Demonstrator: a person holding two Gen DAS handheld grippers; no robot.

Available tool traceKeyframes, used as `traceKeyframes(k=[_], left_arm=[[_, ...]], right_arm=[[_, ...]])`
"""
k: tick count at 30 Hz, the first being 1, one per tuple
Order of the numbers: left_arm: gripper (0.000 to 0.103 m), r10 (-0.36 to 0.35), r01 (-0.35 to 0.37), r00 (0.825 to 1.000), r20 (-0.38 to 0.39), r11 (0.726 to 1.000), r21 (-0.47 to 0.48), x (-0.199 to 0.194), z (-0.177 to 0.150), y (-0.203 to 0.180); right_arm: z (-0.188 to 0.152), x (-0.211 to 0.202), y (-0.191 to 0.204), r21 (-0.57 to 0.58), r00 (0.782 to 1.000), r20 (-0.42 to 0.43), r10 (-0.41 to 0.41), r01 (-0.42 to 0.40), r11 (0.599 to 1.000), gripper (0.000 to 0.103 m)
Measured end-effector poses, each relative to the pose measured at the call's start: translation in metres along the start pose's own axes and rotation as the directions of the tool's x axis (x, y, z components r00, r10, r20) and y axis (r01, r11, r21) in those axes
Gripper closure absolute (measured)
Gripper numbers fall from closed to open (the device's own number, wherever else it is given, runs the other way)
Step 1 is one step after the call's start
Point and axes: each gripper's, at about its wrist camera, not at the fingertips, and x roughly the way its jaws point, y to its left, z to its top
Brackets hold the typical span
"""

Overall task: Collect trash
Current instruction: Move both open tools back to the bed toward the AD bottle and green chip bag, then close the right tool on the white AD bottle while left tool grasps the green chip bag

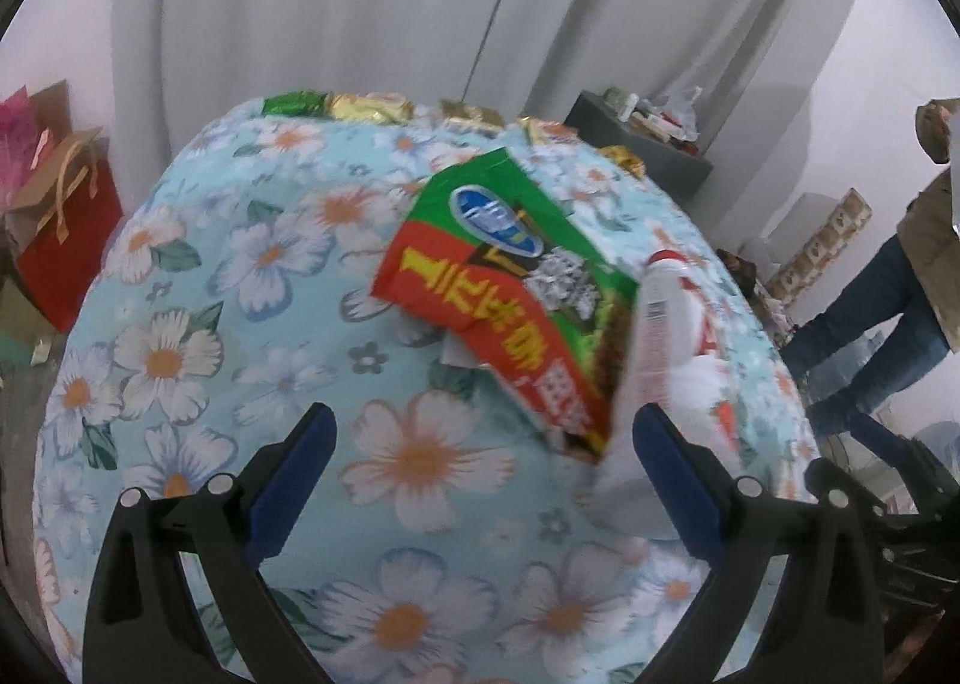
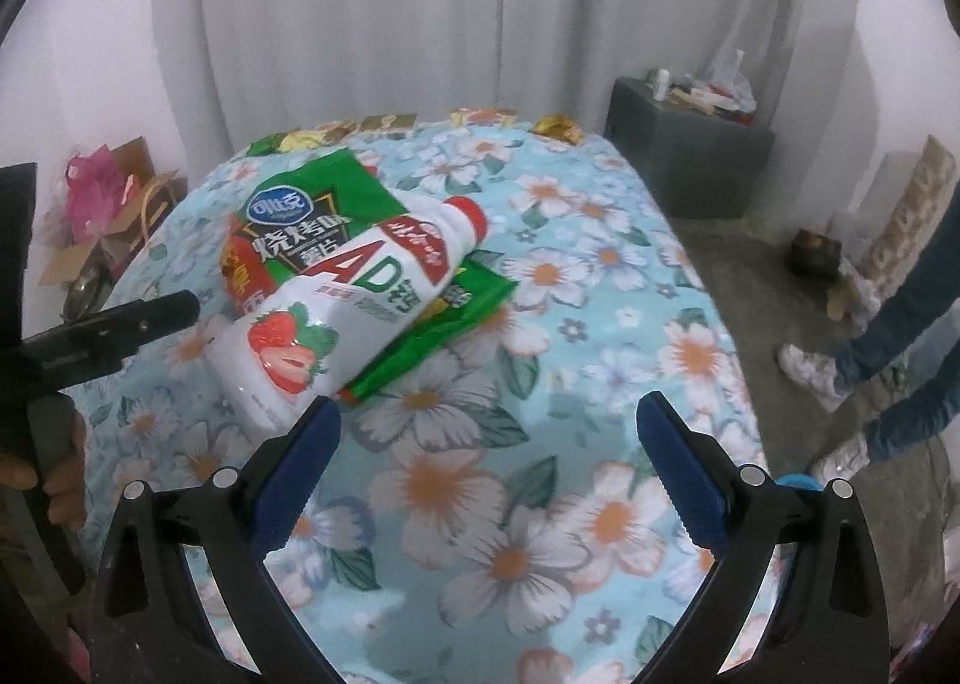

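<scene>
The right gripper [image 2: 487, 432] hangs with its jaws spread wide and nothing between them, its left finger almost at the base of the white strawberry-drink bottle [image 2: 354, 300]. The bottle lies on its side across a green-and-red snack bag [image 2: 288, 222], both resting on the floral-clothed surface [image 2: 600, 384]. The left gripper [image 1: 485, 435] is likewise spread and empty, with the bottle's base just beside its right finger.

The bottle looks like stiff, smooth plastic, probably light if emptied, and likely to roll; taking it across the straight body below the red cap seems safest. The bag is thin, crinkly film, best pinched at a free edge once the bottle is off it.

The right wrist view shows the bottle's full length and label. The left wrist view shows mainly the bag [image 1: 498, 288] and only a blurred sliver of the bottle [image 1: 666, 312].
</scene>
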Motion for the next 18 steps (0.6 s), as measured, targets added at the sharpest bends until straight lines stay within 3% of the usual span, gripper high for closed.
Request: traceKeyframes(k=[18], left_arm=[[0.006, 0.012, -0.014, 1.000, -0.026, 0.998, -0.069, 0.020, -0.006, 0.033]], right_arm=[[-0.007, 0.021, 0.023, -0.047, 0.998, -0.070, 0.005, -0.009, 0.999, 0.008]])
